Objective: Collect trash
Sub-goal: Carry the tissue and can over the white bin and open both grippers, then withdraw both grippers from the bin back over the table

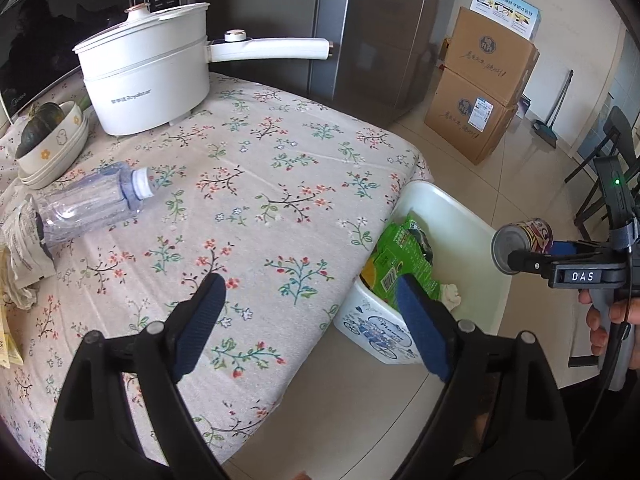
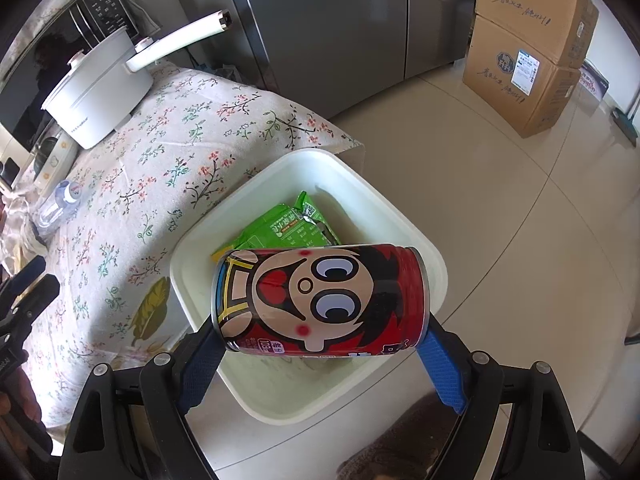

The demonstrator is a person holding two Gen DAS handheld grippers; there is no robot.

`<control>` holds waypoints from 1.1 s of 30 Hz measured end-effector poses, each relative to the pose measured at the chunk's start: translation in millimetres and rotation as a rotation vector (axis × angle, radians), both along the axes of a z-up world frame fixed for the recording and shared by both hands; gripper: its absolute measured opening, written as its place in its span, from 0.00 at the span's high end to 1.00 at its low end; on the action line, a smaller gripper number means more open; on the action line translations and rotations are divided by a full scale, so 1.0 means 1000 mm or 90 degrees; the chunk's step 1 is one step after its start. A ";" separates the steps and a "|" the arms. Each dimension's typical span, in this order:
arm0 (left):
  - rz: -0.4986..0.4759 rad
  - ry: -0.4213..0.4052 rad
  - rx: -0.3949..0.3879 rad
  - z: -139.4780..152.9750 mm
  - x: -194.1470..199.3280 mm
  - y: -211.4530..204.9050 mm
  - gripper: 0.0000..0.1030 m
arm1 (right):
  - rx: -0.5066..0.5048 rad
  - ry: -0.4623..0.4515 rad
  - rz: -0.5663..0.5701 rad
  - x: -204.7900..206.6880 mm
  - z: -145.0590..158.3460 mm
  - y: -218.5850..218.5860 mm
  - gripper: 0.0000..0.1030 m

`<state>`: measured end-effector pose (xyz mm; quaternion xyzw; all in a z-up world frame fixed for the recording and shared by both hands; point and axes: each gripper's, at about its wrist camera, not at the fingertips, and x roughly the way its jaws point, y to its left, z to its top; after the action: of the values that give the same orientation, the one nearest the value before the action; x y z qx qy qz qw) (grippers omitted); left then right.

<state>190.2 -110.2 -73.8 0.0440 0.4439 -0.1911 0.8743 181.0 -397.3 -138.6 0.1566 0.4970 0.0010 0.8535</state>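
Kitchen corner with tiled floor, a steel fridge and stacked cardboard boxes (image 1: 484,84) behind; flowered cloth over the counter (image 1: 256,184), a white bin (image 2: 404,216) on the floor hard against its edge. Dropping step in hand: right tool (image 2: 320,344) clamped end to end on a red cartoon can (image 2: 320,296), lying sideways and poised right over the bin's mouth, above a green wrapper (image 2: 288,232) already inside. Left tool (image 1: 308,312) spread wide with nothing between the pads, hanging over the counter edge beside the bin. Next move, by judgement: spread the right pads so the can falls clear inside the rim, no nudge needed. After that, swing the left tool back across the counter to the clear plastic bottle (image 1: 92,200) lying on its side near the stacked bowls (image 1: 52,148), beside crumpled wrappers (image 1: 20,252) at the far left edge.
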 end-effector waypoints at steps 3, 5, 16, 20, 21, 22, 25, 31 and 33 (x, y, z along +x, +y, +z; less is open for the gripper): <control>0.020 -0.005 0.002 0.005 -0.004 0.016 0.13 | 0.003 -0.016 0.004 0.003 0.003 0.004 0.10; 0.034 -0.010 0.006 0.009 -0.007 0.024 0.06 | 0.004 -0.024 0.003 0.004 0.006 0.006 0.00; 0.099 -0.030 0.029 0.017 -0.014 0.065 0.02 | -0.036 -0.105 0.011 0.008 0.043 0.035 0.00; 0.130 -0.022 0.016 0.018 -0.016 0.089 0.01 | -0.047 -0.121 0.030 0.015 0.053 0.054 0.00; 0.139 -0.021 0.012 0.019 -0.016 0.095 0.01 | -0.046 -0.123 0.036 0.017 0.055 0.059 0.00; 0.149 -0.022 0.009 0.020 -0.017 0.102 0.01 | -0.042 -0.123 0.044 0.019 0.057 0.066 0.00; 0.174 -0.028 0.007 0.023 -0.021 0.121 0.01 | -0.040 -0.128 0.071 0.026 0.063 0.087 0.00; 0.219 -0.033 0.022 0.023 -0.030 0.158 0.01 | -0.039 -0.156 0.131 0.032 0.078 0.136 0.00; 0.232 -0.031 0.025 0.023 -0.032 0.170 0.01 | -0.039 -0.161 0.146 0.035 0.081 0.151 0.00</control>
<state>157.9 59.8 -51.0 -0.0154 0.4269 -0.0199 0.9039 215.6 -246.7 -57.4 0.0716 0.4001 0.1032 0.9078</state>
